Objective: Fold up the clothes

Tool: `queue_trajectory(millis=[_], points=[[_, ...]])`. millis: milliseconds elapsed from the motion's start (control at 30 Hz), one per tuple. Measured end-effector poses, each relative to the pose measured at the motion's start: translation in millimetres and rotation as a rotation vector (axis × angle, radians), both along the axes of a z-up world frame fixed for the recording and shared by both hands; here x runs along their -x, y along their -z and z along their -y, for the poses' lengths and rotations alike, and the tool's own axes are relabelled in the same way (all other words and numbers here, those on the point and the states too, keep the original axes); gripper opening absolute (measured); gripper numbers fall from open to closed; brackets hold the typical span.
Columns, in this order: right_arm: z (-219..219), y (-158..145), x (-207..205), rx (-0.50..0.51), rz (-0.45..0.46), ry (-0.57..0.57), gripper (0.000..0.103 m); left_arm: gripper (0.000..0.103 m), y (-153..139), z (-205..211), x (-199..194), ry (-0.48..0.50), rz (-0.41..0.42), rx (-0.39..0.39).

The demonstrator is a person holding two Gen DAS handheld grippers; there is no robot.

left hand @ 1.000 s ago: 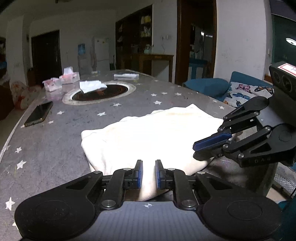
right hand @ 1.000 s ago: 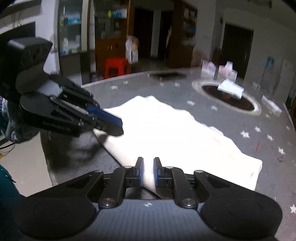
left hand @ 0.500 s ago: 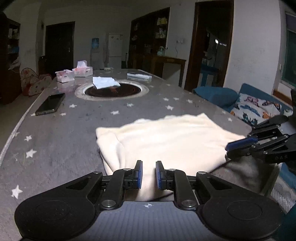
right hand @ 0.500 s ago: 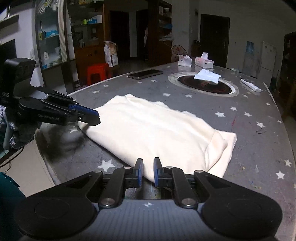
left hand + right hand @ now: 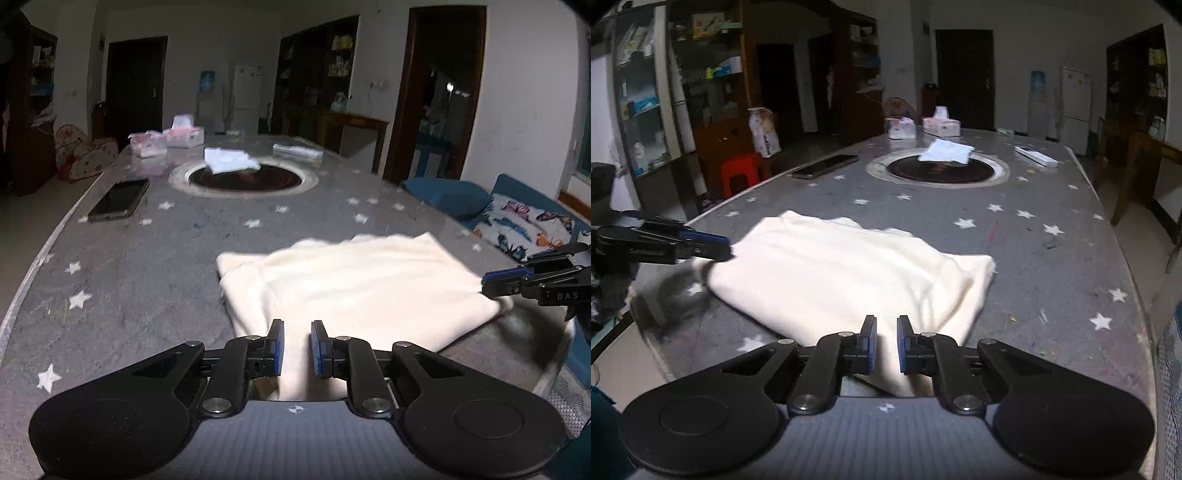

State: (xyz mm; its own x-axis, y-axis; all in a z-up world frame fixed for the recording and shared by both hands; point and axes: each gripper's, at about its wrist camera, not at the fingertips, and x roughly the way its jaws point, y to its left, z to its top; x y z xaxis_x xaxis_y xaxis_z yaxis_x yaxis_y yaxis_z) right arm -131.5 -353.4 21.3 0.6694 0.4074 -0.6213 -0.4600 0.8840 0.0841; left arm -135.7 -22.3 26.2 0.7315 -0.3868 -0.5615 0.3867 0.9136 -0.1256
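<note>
Two grippers close on one cream garment [image 5: 354, 284] that lies folded on the near end of a grey table [image 5: 147, 258] printed with white stars. The left gripper [image 5: 297, 349] is held low and level, pointing forward along the tabletop; its blue-padded fingers [image 5: 277, 345] are nearly together with the garment's near edge pinched between them, so it is clenched on the cloth. In the right wrist view the same tool comes in from the left side, flat and close to the table, its tips at the garment's near left corner [image 5: 713, 249].

The right gripper [image 5: 886, 343] is held in much the same way, low, level and aimed across the table, with its pads [image 5: 905, 343] drawn in on a bunched fold of the garment [image 5: 842, 269], so it too grasps the cloth. From the left wrist view it reaches in from the right edge, its fingers at the garment's right corner [image 5: 496, 282].

The garment lies flat between the two grips, with its far edge thick and rounded. Farther along the table are a dark phone [image 5: 120, 199], a round dark inset [image 5: 938, 170] with a folded white cloth [image 5: 947, 151] on its rim, and tissue boxes [image 5: 184, 134].
</note>
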Motion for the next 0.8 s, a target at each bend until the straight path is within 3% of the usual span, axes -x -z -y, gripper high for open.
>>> queue_trajectory(millis=[133,267,400,567,800], points=[[-1,1,-1,0.020,-0.006,-0.007,0.011,0.019,3,-3,-3,-0.015,-0.020,0.007],[-12,-14,0,0.046,0.033,-0.074,0.018,0.020,-5,-8,-1,-0.038,-0.008,0.016],[-45,-19,0,0.075,0.055,-0.231,0.027,0.020,-6,-19,-3,-0.097,-0.027,0.027],[-97,-20,-1,0.111,0.082,-0.452,0.034,0.030,-9,-42,-6,-0.205,-0.067,0.075],[-165,-7,0,0.180,0.123,-0.668,0.036,0.045,-11,-57,-12,-0.266,-0.107,0.156]])
